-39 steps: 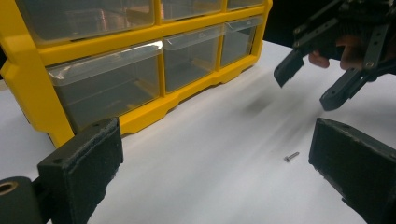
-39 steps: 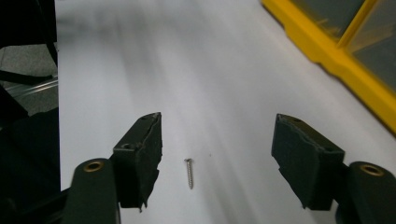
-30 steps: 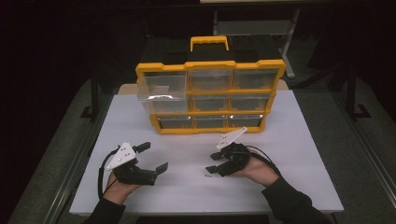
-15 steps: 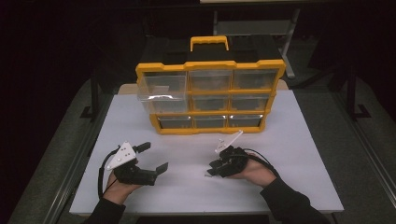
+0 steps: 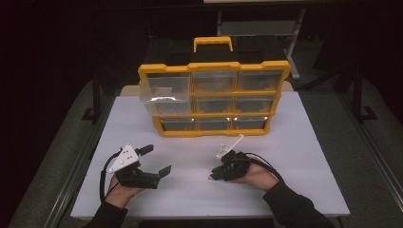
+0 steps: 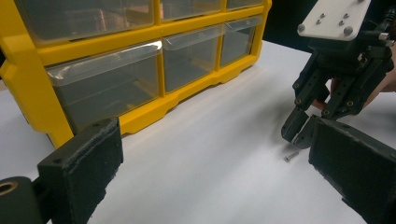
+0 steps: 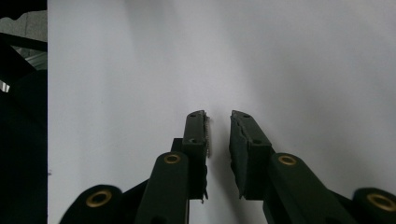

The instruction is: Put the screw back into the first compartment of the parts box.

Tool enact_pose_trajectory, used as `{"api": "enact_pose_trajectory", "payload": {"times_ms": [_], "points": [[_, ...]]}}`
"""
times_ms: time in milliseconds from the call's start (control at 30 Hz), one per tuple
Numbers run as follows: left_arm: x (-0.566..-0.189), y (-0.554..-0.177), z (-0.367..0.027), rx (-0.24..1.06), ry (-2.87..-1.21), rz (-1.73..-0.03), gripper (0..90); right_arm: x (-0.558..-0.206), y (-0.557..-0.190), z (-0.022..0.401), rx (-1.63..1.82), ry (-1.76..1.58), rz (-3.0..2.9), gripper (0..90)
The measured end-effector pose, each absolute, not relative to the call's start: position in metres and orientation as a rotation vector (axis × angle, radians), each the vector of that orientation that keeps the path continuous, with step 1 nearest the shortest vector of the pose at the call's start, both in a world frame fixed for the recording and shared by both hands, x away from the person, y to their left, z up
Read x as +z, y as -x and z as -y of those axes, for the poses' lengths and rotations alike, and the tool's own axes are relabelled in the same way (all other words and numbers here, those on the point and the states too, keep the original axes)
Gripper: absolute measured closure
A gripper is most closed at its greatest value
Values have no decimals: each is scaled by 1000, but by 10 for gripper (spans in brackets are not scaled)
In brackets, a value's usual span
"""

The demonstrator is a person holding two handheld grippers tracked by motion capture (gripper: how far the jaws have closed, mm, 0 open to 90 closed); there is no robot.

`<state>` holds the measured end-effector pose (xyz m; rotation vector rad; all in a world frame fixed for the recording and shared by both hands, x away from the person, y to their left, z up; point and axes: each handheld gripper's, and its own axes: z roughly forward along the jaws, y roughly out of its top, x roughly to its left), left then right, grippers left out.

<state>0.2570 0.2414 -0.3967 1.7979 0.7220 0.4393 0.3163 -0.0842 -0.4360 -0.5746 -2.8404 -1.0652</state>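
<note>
Change: the right hand-held gripper [image 5: 212, 175] has tipped further down toward the bench [image 5: 304, 156], and its jaws have just been closing; nothing is pinched between them.
Right hand-held gripper: released, a narrow gap left between the pads, tips just above the white surface.
Left hand-held gripper [image 5: 158, 160]: released, jaws spread wide, resting low at the near left.
Screw [image 6: 291, 156]: lying on the bench just beside the right gripper's tips, apart from them.
Organizer [image 5: 214, 97]: yellow, upright behind both hands, its top-left drawer [image 5: 164, 89] pulled out.
</note>
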Motion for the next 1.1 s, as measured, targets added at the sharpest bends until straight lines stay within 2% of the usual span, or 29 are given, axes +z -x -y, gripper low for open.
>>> {"api": "enact_pose_trajectory", "payload": {"times_ms": [800,1100], "points": [[-397,-257,-241,442,-1802,-720,24,-443,-314,78,-1022,551,2857,867],[-397,-257,-241,438,-1803,-723,24,-443,-315,78,-1022,556,2853,875]]}}
